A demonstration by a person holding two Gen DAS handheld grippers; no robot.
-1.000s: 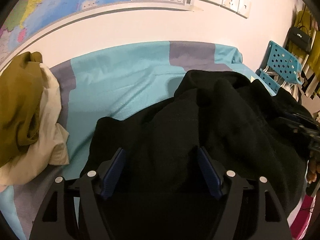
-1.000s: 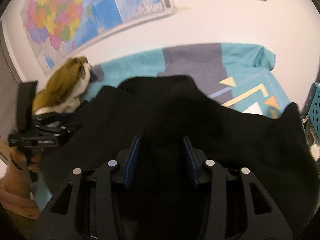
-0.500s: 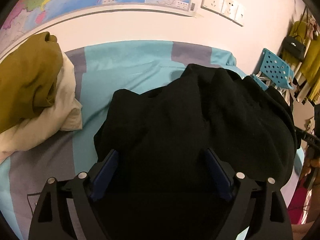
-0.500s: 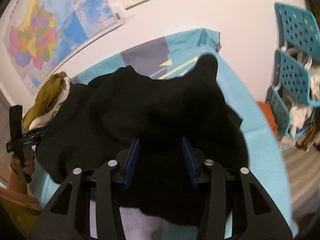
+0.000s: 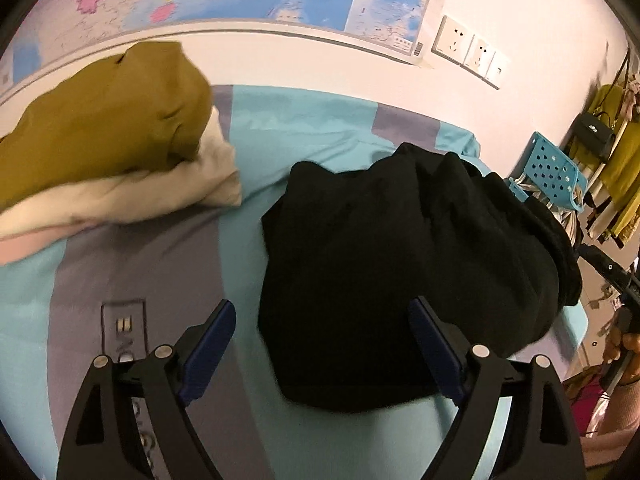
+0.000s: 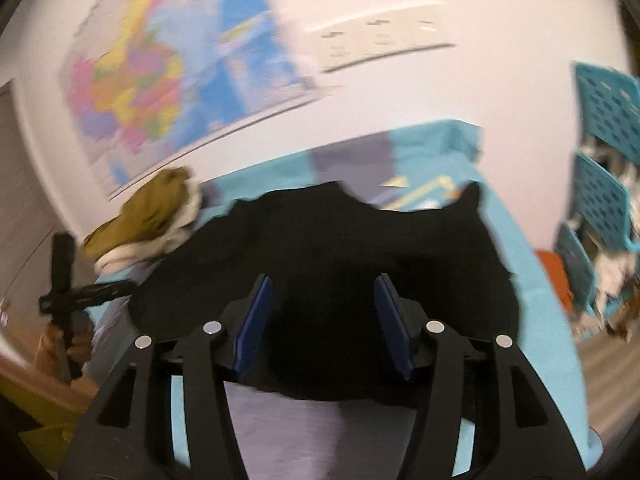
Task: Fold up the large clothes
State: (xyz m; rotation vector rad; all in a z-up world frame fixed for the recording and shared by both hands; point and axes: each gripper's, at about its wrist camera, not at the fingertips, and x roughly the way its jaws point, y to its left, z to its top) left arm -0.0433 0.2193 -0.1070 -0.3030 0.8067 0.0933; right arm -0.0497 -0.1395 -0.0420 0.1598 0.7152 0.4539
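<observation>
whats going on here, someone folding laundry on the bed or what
A person is folding clothes on a bed, holding a pair of tongs in each hand. A black garment lies bunched on the teal and grey sheet. The left tongs stand wide open over its near edge, gripping nothing. The right tongs are opening above the same garment, and their pads look clear of the cloth. A mustard garment sits on a cream one off to the side.

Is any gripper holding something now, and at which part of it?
Nothing is held. The left gripper is wide open above the black garment. The right gripper is opening, pads clear of the cloth.
</observation>
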